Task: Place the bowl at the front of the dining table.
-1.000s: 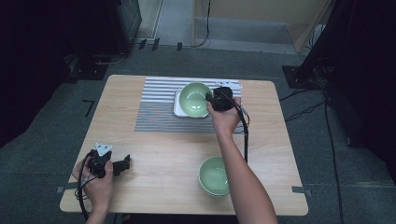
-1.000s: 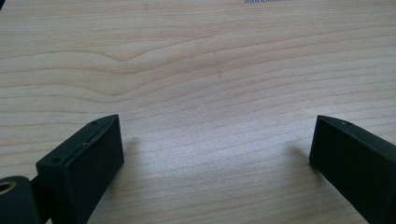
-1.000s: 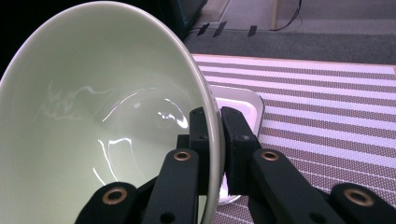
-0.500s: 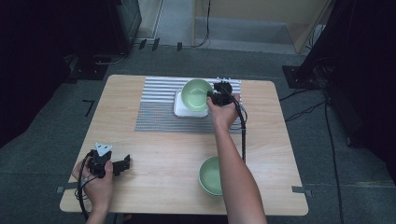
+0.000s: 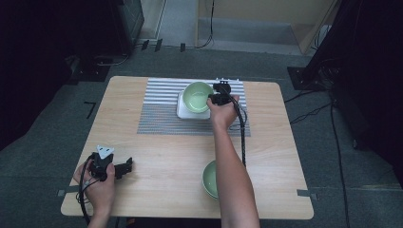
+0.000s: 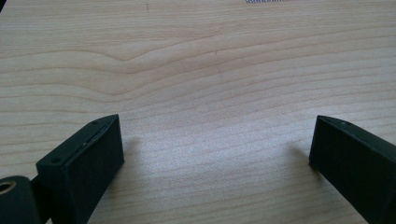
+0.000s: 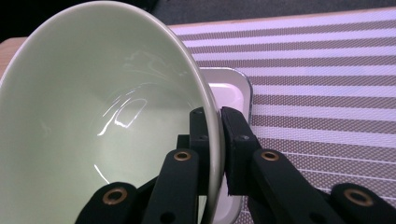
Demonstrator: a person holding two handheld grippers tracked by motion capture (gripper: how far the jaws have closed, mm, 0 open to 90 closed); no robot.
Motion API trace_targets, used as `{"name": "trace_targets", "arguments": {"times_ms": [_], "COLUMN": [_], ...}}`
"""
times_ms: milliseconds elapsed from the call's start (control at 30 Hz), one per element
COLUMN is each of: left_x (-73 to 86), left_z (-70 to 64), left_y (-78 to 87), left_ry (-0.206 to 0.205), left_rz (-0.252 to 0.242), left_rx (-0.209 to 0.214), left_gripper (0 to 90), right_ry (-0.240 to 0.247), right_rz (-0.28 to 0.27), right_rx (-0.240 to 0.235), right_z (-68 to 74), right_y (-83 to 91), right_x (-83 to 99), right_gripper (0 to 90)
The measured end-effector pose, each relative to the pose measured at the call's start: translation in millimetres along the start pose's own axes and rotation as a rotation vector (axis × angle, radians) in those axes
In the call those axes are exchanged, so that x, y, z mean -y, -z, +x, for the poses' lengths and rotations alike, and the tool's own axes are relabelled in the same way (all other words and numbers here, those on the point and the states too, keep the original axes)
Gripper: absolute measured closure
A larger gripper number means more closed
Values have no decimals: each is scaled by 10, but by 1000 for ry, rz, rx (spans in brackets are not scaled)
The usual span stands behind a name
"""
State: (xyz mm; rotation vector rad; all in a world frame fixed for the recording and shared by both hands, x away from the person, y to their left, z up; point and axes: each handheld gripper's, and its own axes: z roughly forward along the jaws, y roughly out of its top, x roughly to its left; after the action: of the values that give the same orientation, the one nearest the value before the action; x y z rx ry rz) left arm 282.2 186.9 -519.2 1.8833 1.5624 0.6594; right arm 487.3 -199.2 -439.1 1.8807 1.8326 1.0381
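While our left gripper (image 5: 124,168) rests wide open, our right gripper (image 7: 214,140) pinches the green bowl (image 7: 107,116) rim over the white tray (image 7: 231,91)

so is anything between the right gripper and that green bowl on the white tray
Nothing visible. The right gripper is already shut on the green bowl, one of its jaws inside the rim and one outside. The bowl sits over the white tray on the striped mat.
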Motion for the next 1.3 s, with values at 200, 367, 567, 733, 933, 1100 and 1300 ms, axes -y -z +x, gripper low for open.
{"name": "trace_targets", "arguments": {"times_ms": [200,367,567,733,933,1100,1300], "left_x": [0,0,0,0,1,0,0], "left_z": [0,0,0,0,0,0,0], "left_y": [0,0,0,0,-1,0,0], "left_ry": [-1,-1,-1,-1,-1,-1,-1], "left_rz": [0,0,0,0,-1,0,0], "left_rx": [0,0,0,0,-1,-1,0], "left_gripper": [26,26,26,26,26,26,26], "right_ry": [-20,-78,-147,-156,-192,-228,-262], "right_rz": [39,73,94,102,115,110,116], "right_rx": [4,20,27,42,57,46,-6], "right_z": [66,56,25,12,15,-23,-94], "right_y": [-152,-316,-415,-445,-505,-541,-557], "right_x": [30,68,73,62,61,73,90], "right_gripper": [848,848,848,847,845,840,732]}}
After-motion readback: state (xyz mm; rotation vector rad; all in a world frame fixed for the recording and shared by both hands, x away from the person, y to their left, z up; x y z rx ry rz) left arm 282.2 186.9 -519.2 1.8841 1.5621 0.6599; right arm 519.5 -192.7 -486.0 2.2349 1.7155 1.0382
